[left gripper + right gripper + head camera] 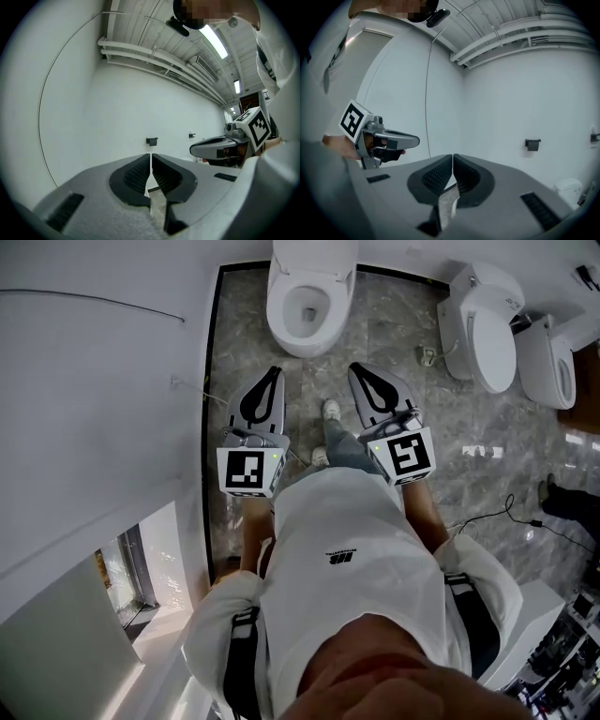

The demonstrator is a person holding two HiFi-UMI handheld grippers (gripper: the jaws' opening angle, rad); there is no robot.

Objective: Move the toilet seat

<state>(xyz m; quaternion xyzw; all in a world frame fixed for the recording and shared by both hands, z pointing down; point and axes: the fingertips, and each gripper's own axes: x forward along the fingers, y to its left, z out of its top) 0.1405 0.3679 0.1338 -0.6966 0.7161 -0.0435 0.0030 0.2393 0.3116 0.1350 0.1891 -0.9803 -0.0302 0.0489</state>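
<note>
Toilet (309,301), white ceramic, open, stood beyond my left claw (274,373), right claw (357,369), both pinched closed, empty; only gripper views showed black wall bracket (151,140).

- Grey marbled floor (394,334) with a black edging strip (210,381) along the white side wall (94,381).
- Plain white far wall (140,103) carrying a small black bracket (151,140).
- White pipes (154,55) run under the ribbed ceiling (140,23), beside a lit strip lamp (215,41).
- A second lamp (236,86) glows further along.
</note>
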